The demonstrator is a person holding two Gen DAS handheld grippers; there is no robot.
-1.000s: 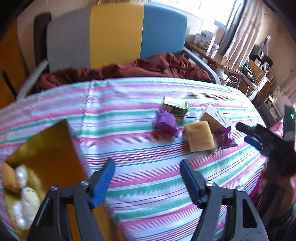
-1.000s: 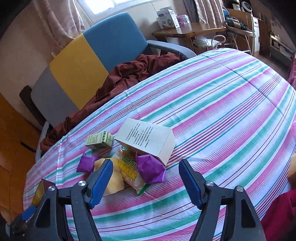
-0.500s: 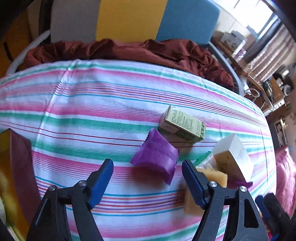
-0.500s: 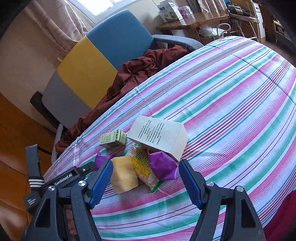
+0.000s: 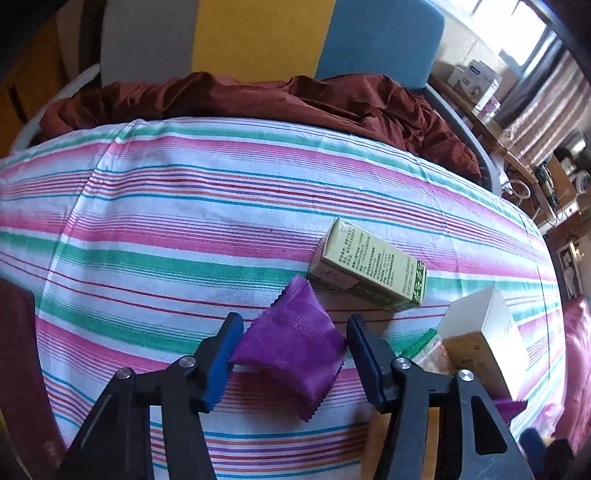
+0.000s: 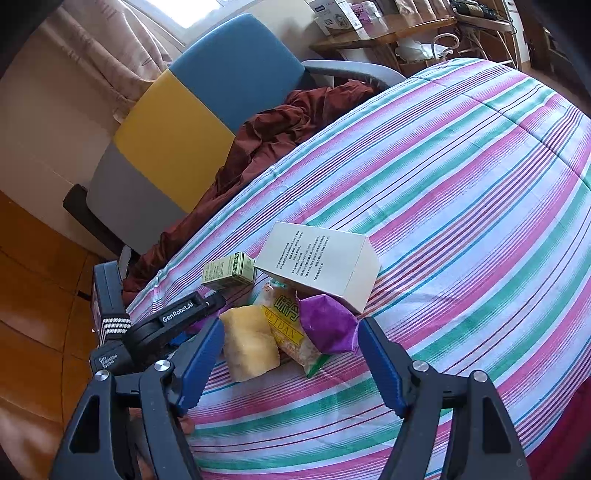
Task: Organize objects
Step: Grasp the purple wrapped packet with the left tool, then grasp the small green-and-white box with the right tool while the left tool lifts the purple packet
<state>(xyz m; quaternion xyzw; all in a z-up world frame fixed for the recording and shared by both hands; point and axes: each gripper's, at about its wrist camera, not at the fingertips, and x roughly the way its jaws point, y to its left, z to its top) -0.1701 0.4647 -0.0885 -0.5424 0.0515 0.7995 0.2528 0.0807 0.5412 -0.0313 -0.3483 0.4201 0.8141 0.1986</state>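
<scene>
A purple snack packet (image 5: 293, 345) lies on the striped cloth between the fingers of my left gripper (image 5: 293, 334); the pads touch or nearly touch its sides. Behind it lies a green carton (image 5: 367, 266), and a white box (image 5: 484, 339) lies to the right. In the right wrist view my right gripper (image 6: 290, 338) is open above a pile: a yellow sponge-like block (image 6: 251, 343), a yellow-green snack bag (image 6: 291, 332), a second purple packet (image 6: 328, 325), the white box (image 6: 317, 258) and the green carton (image 6: 229, 271). The left gripper's body (image 6: 162, 325) shows at the left.
The striped cloth (image 5: 166, 229) covers a rounded table. A chair with grey, yellow and blue panels (image 6: 192, 122) holds a dark red blanket (image 5: 258, 99) behind it. A wooden desk with boxes (image 6: 369, 29) stands at the back right. Wooden floor (image 6: 37, 277) lies to the left.
My left gripper has moved forward and down over the purple packet and narrowed around it. My right gripper has moved slightly closer to the pile and stays open.
</scene>
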